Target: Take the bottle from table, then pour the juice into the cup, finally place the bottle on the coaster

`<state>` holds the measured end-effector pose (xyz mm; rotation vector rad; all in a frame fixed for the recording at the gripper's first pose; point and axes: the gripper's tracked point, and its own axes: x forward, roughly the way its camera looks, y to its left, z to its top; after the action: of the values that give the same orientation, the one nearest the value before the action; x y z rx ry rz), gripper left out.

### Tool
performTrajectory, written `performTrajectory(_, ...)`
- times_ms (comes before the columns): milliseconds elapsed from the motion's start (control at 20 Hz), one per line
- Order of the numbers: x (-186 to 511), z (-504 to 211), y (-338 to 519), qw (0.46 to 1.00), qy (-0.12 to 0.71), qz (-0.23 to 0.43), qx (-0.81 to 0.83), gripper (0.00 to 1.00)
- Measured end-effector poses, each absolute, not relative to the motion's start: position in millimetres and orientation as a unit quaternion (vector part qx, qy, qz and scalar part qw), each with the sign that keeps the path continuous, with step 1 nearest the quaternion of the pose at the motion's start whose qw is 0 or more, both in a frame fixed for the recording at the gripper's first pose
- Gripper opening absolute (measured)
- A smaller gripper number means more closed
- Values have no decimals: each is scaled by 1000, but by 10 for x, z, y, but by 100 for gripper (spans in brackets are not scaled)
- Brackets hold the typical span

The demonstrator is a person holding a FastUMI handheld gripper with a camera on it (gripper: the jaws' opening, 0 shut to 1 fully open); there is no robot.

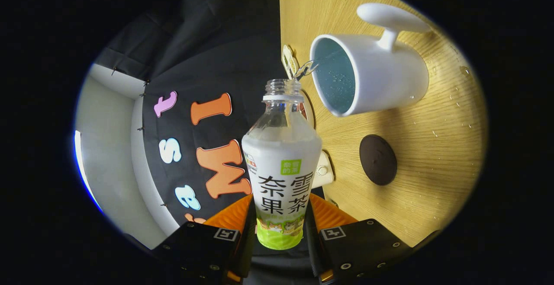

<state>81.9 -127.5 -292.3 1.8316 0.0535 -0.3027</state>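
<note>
Bottle (281, 164) clamped in jaws, uncapped, clear liquid streaming into white cup (368, 75), dark coaster (378, 159) nearby

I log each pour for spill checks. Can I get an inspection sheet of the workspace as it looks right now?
Surface: wooden table, with droplets scattered beside the cup.
Job's things: bottle tipped, cap off, a thin stream leaving its mouth into the white cup; liquid shows inside the cup. Dark round coaster bare, next to the cup.
Clutter: two small pale items at the table edge behind the bottle, too hidden to identify.
Grippers: claw shut on the bottle, both fingers pressing its lower body.
Cables: nothing seen.
Surroundings: black cloth wall beyond the table, a white panel past it.
</note>
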Motion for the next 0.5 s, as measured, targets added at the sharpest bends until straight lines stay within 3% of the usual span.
performTrajectory(500,851,-2913,-1328,579,12,-134,804,54)
